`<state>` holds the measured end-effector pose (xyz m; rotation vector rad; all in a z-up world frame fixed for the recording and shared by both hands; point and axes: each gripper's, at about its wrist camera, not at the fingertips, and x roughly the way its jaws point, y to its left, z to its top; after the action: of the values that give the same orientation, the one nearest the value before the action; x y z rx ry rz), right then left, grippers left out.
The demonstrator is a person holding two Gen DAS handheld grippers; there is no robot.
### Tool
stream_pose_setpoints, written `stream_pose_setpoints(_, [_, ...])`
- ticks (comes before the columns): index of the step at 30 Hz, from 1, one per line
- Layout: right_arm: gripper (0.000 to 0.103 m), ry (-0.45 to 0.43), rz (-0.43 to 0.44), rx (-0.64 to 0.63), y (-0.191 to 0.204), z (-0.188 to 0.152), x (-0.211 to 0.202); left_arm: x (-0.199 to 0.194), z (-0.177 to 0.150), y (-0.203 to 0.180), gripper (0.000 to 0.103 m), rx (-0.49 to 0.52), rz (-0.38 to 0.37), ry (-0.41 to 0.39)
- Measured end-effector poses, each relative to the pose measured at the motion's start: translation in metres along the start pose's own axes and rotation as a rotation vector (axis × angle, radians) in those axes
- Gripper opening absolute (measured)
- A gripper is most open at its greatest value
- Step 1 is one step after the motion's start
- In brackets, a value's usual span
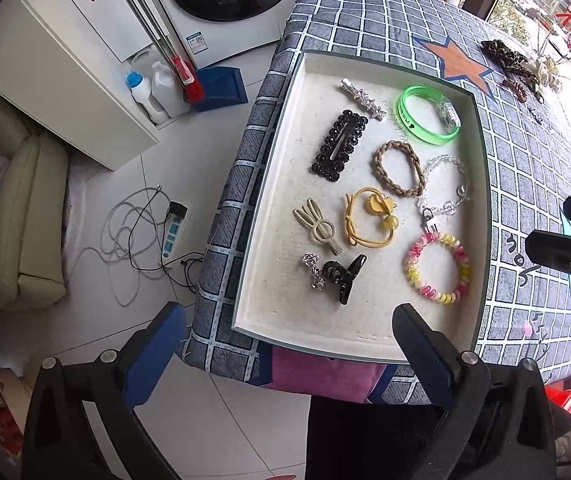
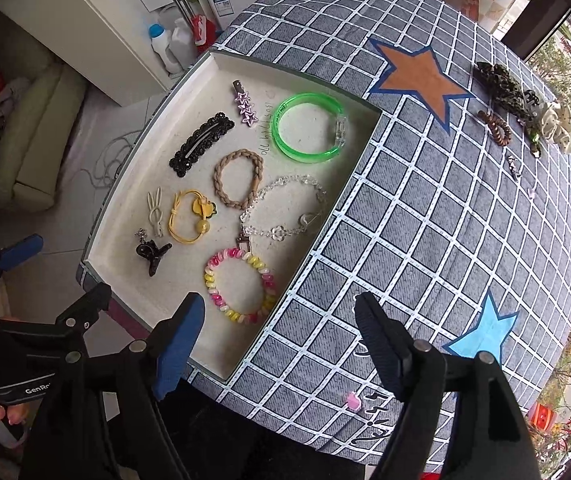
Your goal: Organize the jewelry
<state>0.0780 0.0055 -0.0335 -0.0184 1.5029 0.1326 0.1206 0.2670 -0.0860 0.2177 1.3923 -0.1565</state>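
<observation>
Light: bright, even daylight from the window (image 2: 565, 80), right side.
Shadows: soft, inside the tray (image 2: 349, 184) wall.
Distortion: strong fisheye curvature, dark vignetted corners.
Focus: centre sharp; edges possibly soft.

Green bangle (image 2: 308, 128), pink-yellow bracelet (image 2: 240, 286), grey-and-white checked tablecloth (image 2: 425, 220) with orange star (image 2: 419, 76).

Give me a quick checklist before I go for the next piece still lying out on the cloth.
1. Left gripper open, nothing held: ok.
2. Right gripper open, nothing held: ok.
3. Tray flat on the table, free floor along its near end: ok.
4. Loose pieces left outside: not ok; brown coil tie and dark scrunchie lie at the far side.
5. Small pink piece near the right gripper, unobstructed: ok.
6. What the tiny item is: cannot tell.
</observation>
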Motion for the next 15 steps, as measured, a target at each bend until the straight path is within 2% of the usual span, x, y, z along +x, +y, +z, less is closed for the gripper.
stream_pose_setpoints(6, [0.085, -0.056, -0.018, -0.024, 0.007, 0.001, -0.027, -0.022, -0.001, 0.01, 0.103, -0.02, 0.023, -0.035])
stream_pose_setpoints(7, [0.087, -0.068, -0.02, -0.024, 0.007, 0.001, -0.032, -0.026, -0.001, 0.011, 0.103, -0.025, 0.028, -0.038])
stream_pose_setpoints(8, [0.1, -0.078, -0.021, -0.021, 0.006, 0.001, -0.036, -0.03, -0.001, 0.012, 0.103, -0.03, 0.035, -0.043])
stream_pose_setpoints(9, [0.103, -0.094, -0.016, -0.017, 0.006, 0.002, -0.041, -0.034, -0.002, 0.014, 0.103, -0.035, 0.039, -0.05])
stream_pose_setpoints(15, [0.103, -0.203, -0.038, 0.009, 0.004, 0.001, -0.072, -0.064, 0.0, 0.014, 0.103, -0.065, 0.026, -0.094])
